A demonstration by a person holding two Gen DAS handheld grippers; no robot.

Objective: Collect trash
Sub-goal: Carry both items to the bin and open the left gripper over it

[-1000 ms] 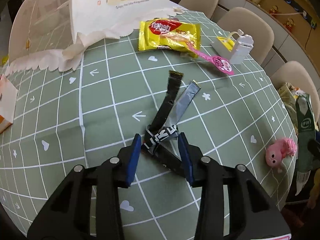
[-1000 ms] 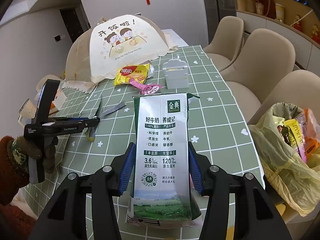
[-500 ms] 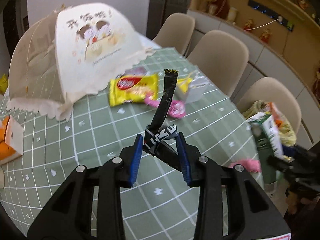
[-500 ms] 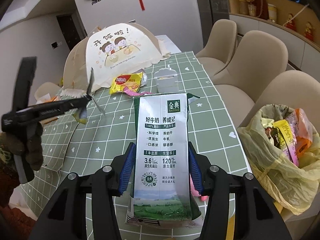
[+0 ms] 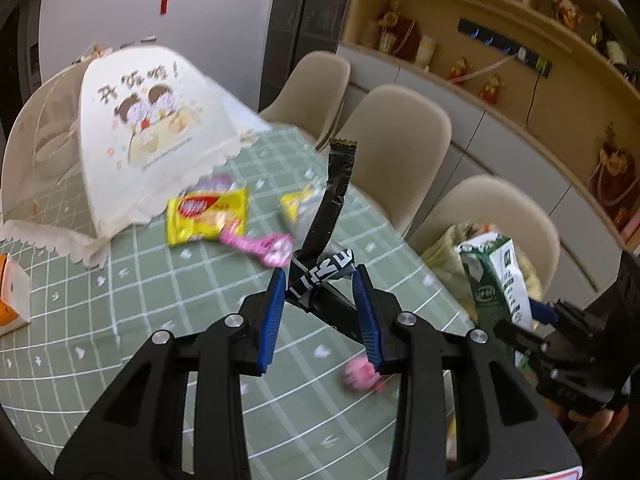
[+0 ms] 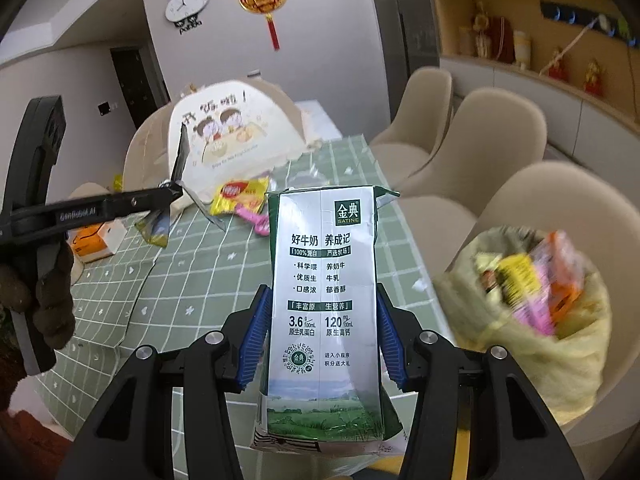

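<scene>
The left hand-held gripper (image 5: 320, 284) is clenched on a bundle of empty stick wrappers (image 5: 322, 270), its blue pads pinching them where they cross; one black wrapper (image 5: 336, 192) stands up and away from the jaws, above the green checked table (image 5: 152, 280), and the right wrist view shows the bundle (image 6: 180, 188) held clear of the tabletop. The right hand-held gripper (image 6: 322, 336) is grasping a flattened milk carton (image 6: 324, 288) upright between its pads, printed face toward the camera, over the table's near edge. Just to the right of that carton, beside the table and in front of a beige chair (image 6: 560, 216), a yellowish trash bag (image 6: 532, 332) sits open with coloured packets inside; the bag is blurred, so what they are cannot be told for certain. Still lying on the table are a yellow wafer packet (image 5: 206, 216) and, just beside it, a pink wrapper (image 5: 260, 245), both near the hem of a mesh food cover (image 5: 148, 132) printed with cartoon children. A small pink toy (image 5: 360, 376), perhaps a pig, lies on the table behind the left gripper's right finger. An orange-and-white box (image 5: 12, 300) sits at the left edge.
</scene>
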